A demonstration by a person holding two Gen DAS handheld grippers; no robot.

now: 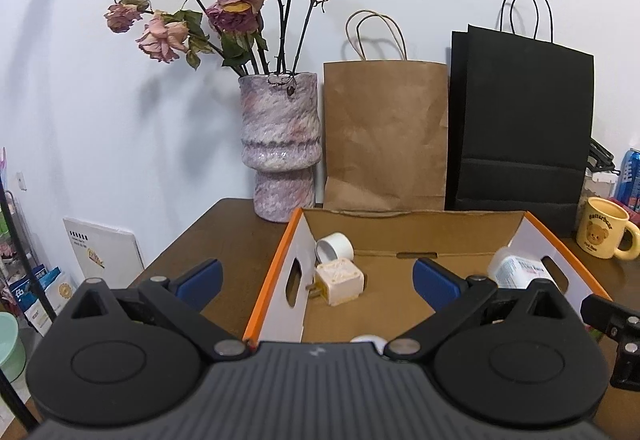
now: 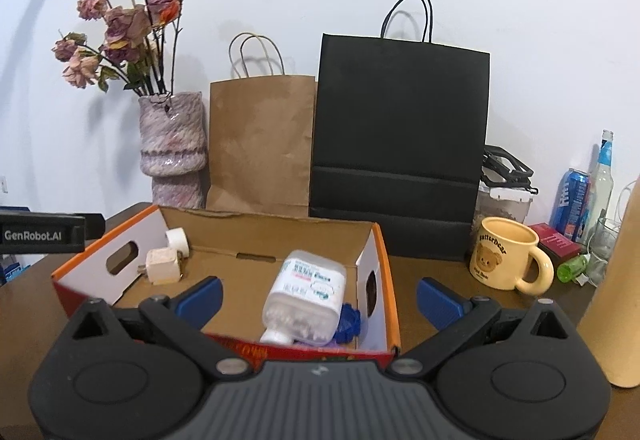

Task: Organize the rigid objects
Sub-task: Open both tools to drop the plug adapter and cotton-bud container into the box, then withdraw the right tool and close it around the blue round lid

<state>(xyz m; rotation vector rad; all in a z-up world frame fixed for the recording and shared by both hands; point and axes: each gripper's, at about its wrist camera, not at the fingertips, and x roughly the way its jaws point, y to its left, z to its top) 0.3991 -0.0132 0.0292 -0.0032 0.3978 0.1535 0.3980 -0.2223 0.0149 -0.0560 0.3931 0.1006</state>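
An open cardboard box with an orange rim (image 1: 267, 268) (image 2: 386, 272) sits on the brown table. Inside lie a white tape roll (image 1: 334, 246) (image 2: 176, 239), a cream plug adapter (image 1: 340, 282) (image 2: 162, 266), a white plastic bottle (image 1: 516, 270) (image 2: 304, 294) on its side and a blue piece (image 2: 347, 324) beside the bottle. My left gripper (image 1: 318, 286) is open and empty, straddling the box's left wall. My right gripper (image 2: 318, 302) is open and empty, straddling the box's right wall above the bottle.
A pink vase of dried roses (image 1: 280, 144) (image 2: 173, 150), a brown paper bag (image 1: 385, 136) (image 2: 260, 144) and a black paper bag (image 1: 520, 120) (image 2: 400, 136) stand behind the box. A yellow bear mug (image 1: 606, 234) (image 2: 508, 260), cans, bottles and a cardboard tube (image 2: 616, 300) crowd the right.
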